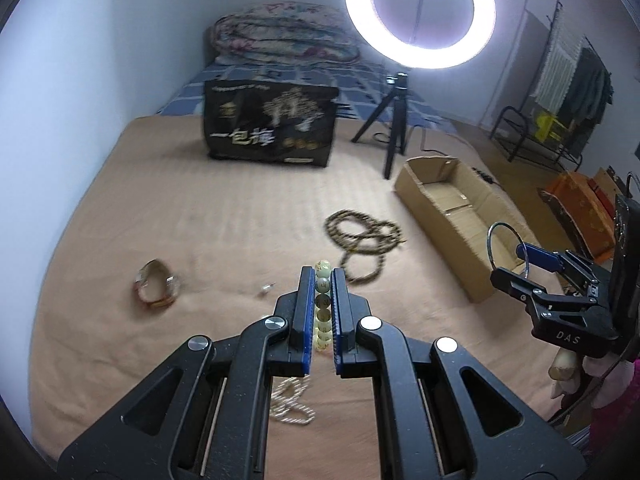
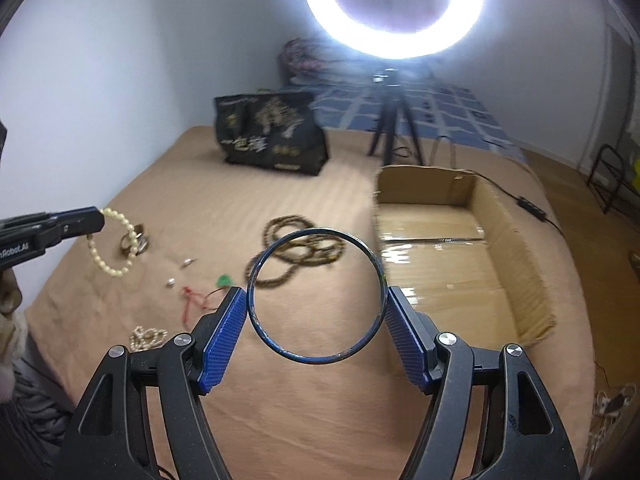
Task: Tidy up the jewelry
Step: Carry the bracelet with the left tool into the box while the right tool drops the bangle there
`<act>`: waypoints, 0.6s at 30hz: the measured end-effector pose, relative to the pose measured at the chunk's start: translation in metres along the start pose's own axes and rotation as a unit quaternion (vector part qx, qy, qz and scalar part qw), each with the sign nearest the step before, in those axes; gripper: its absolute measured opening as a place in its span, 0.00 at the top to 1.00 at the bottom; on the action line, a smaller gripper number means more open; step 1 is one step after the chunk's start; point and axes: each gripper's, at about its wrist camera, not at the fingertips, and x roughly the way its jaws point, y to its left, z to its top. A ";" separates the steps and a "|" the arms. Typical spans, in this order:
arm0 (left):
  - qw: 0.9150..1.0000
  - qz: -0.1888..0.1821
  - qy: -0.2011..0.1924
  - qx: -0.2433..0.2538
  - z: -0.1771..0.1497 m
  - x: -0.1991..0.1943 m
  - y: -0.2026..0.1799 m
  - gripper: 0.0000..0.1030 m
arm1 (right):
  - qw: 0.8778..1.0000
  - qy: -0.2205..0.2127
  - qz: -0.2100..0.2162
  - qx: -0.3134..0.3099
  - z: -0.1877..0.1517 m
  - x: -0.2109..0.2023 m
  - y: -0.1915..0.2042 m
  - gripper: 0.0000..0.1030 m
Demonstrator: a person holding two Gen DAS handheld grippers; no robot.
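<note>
A pearl bracelet (image 1: 322, 308) is clamped by the left gripper (image 1: 322, 276), a bangle (image 2: 316, 295) by the right gripper (image 2: 316, 300). Next, release into the cardboard box (image 2: 516, 264) is probably needed.

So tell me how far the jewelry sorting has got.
Nothing looks put away: the cardboard box shows only its bare floor. In hand: the left gripper clamps a pale bead bracelet, the right gripper holds a thin bangle. Left on the bed: dark bead necklace, amber bangle, red cord, pearl strand.

Cream bead bracelet (image 2: 114, 242), dark blue bangle (image 2: 316, 296), tan sheet (image 1: 200, 220)
</note>
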 end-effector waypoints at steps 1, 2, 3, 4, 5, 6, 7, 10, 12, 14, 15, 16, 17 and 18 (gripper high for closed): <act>1.000 -0.005 0.000 0.002 0.003 0.002 -0.007 0.95 | 1.000 -0.002 -0.004 0.006 0.001 -0.001 -0.006 0.32; 1.000 -0.010 0.001 0.004 0.006 0.005 -0.011 0.95 | 1.000 -0.003 -0.008 0.011 0.002 -0.003 -0.012 0.32; 1.000 -0.015 0.002 0.007 0.009 0.007 -0.017 0.95 | 1.000 -0.004 -0.013 0.015 0.003 -0.004 -0.018 0.32; 1.000 -0.019 0.002 0.011 0.012 0.010 -0.024 0.95 | 1.000 -0.004 -0.017 0.018 0.004 -0.005 -0.022 0.32; 1.000 -0.023 0.001 0.014 0.015 0.012 -0.029 0.95 | 1.000 -0.005 -0.022 0.021 0.005 -0.005 -0.027 0.32; 0.999 -0.027 0.001 0.017 0.018 0.015 -0.035 0.95 | 0.999 -0.005 -0.029 0.026 0.005 -0.005 -0.034 0.32; 0.999 -0.031 0.000 0.024 0.022 0.018 -0.043 0.95 | 0.999 -0.004 -0.033 0.030 0.006 -0.005 -0.038 0.32; 0.999 -0.041 -0.002 0.035 0.033 0.027 -0.060 0.95 | 0.998 0.002 -0.045 0.045 0.007 -0.003 -0.055 0.32; 0.998 -0.050 -0.001 0.045 0.042 0.036 -0.074 0.95 | 0.997 0.004 -0.053 0.053 0.008 -0.002 -0.066 0.32; 0.997 -0.057 0.000 0.054 0.049 0.046 -0.086 0.95 | 0.996 0.007 -0.062 0.059 0.011 0.001 -0.076 0.32; 0.997 -0.060 0.000 0.057 0.053 0.051 -0.093 0.95 | 0.996 0.008 -0.064 0.062 0.011 0.001 -0.080 0.32; 0.996 -0.064 0.002 0.060 0.057 0.057 -0.099 0.95 | 0.995 0.008 -0.066 0.067 0.012 0.001 -0.085 0.32; 0.996 -0.066 0.003 0.063 0.061 0.062 -0.104 0.95 | 0.995 0.009 -0.068 0.073 0.013 0.003 -0.089 0.32; 0.996 -0.066 0.004 0.066 0.064 0.069 -0.110 0.95 | 0.994 0.010 -0.068 0.079 0.014 0.004 -0.094 0.32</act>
